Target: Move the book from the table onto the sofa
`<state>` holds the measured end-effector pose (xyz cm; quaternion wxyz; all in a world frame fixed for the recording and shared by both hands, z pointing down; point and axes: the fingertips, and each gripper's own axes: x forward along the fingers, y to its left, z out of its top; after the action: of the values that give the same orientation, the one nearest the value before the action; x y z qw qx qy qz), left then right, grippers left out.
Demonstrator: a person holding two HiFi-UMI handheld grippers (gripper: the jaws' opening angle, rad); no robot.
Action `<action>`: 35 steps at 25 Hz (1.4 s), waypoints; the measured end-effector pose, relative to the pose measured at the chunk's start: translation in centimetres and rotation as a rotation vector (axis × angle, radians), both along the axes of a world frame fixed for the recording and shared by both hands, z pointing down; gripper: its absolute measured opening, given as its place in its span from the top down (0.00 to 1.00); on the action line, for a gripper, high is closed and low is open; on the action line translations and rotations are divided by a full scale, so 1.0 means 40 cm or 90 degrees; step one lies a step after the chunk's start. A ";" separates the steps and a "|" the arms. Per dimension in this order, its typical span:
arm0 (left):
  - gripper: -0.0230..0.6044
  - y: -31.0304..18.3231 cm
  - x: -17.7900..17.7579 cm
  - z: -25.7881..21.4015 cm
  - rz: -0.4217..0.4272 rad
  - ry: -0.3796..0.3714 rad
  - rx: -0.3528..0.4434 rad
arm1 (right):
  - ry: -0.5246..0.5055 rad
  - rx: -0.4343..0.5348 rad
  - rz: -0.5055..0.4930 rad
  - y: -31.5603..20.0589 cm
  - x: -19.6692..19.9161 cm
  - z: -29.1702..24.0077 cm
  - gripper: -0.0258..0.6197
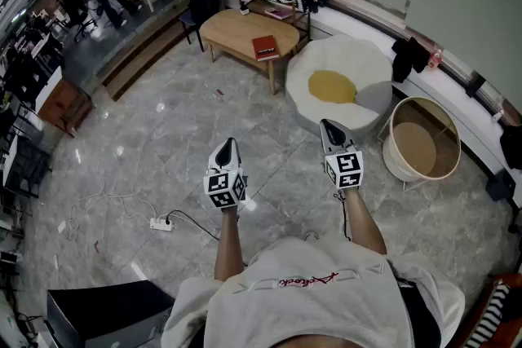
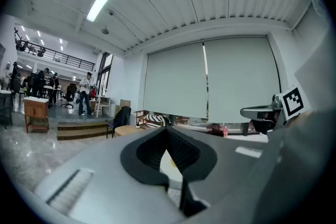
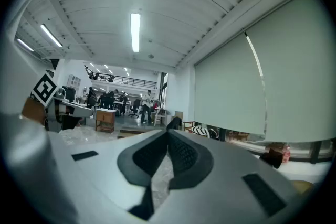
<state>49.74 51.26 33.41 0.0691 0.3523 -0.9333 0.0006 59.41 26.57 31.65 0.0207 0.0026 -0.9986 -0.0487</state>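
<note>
The grey left gripper (image 1: 229, 144) and grey right gripper (image 1: 328, 126) are closed tight and empty. At their twelve o'clock the red book (image 1: 265, 47) lies on the oval wooden table (image 1: 232, 28); the white egg-shaped sofa (image 1: 351, 61) sits at the book's four o'clock.

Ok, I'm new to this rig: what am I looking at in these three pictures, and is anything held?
No robot arm here: a person carries a claw in each hand. The head view looks down from the person's head: the left claw and right claw are both shut and empty, above the grey marble floor. The other two views look along each claw's jaws. Ahead, the red rectangular book lies on the oval wooden table, next to the white egg-shaped beanbag sofa. Nothing is held.
</note>
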 end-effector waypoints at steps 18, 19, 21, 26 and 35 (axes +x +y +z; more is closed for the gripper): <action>0.95 -0.050 0.038 -0.007 -0.004 -0.007 -0.005 | -0.003 -0.008 -0.016 -0.031 0.027 0.002 0.94; 0.95 -0.054 0.042 -0.006 -0.006 -0.006 -0.007 | -0.002 -0.006 -0.018 -0.034 0.031 0.003 0.94; 0.95 -0.064 0.051 -0.003 -0.008 -0.006 -0.009 | 0.000 -0.003 -0.022 -0.042 0.041 0.005 0.94; 0.95 -0.105 0.070 -0.005 -0.013 -0.015 -0.013 | 0.001 -0.002 -0.026 -0.088 0.065 0.015 0.94; 0.95 -0.130 0.071 0.008 -0.018 -0.014 -0.018 | 0.004 -0.002 -0.036 -0.103 0.058 0.029 0.94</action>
<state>52.56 46.05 33.72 0.0638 0.3379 -0.9389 0.0170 61.73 22.44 32.83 0.0225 -0.0261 -0.9983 -0.0479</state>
